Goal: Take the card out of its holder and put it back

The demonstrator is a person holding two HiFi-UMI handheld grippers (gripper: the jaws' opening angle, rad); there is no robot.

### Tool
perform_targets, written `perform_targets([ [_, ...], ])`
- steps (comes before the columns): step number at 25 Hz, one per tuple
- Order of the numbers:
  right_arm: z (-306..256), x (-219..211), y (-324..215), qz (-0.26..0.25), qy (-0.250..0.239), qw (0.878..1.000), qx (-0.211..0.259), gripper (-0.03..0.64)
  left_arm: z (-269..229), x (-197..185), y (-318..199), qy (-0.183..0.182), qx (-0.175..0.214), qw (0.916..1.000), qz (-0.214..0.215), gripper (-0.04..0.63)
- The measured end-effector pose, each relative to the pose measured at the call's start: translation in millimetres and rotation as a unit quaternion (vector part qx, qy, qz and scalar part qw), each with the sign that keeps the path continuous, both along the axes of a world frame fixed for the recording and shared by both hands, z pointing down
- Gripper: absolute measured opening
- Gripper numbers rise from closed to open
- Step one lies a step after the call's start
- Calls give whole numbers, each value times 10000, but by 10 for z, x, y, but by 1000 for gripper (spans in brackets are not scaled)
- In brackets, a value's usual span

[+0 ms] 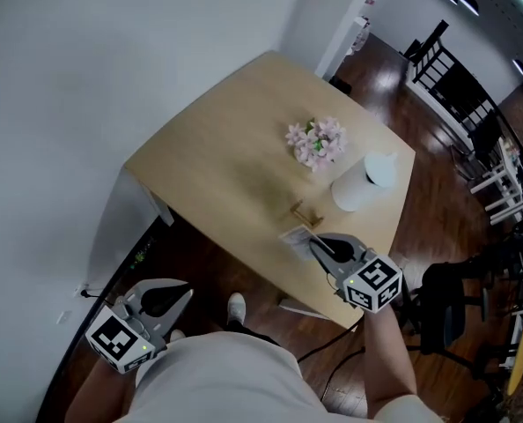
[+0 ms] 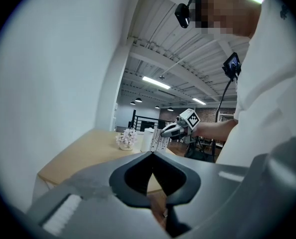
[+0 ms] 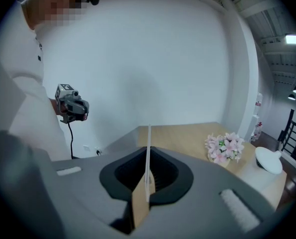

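My right gripper is shut on a white printed card and holds it just above the table's near edge. The small wooden holder lies on the tabletop a little beyond the card, apart from it. In the right gripper view the card stands edge-on, rising from the closed right gripper. The left gripper view shows the same card upright in the right gripper. My left gripper hangs low at the left, off the table, shut with nothing in it.
A light wooden table stands against a white wall. A pot of pink flowers and a white jug-like vessel sit behind the holder. Dark wood floor, black chairs and white furniture lie to the right.
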State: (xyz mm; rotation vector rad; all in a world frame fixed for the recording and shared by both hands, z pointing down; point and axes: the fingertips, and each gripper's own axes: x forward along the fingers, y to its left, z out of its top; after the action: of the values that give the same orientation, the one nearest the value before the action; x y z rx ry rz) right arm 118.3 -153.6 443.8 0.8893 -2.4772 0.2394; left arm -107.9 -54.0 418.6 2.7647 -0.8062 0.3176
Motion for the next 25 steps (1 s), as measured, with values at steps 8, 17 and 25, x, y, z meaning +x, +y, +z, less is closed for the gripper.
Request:
perform_targets([
  [8, 443, 813, -881, 159, 114, 9997, -162, 20, 24, 491, -438, -68, 13, 9996, -287, 2],
  [17, 909, 1070, -1445, 30, 143, 9991, -410, 20, 76, 749, -716, -257, -149, 9980, -556, 2],
  [25, 1135, 1092, -1590, -92, 140, 9980, -606, 20, 118, 831, -867, -335, -303, 9970, -634, 2],
])
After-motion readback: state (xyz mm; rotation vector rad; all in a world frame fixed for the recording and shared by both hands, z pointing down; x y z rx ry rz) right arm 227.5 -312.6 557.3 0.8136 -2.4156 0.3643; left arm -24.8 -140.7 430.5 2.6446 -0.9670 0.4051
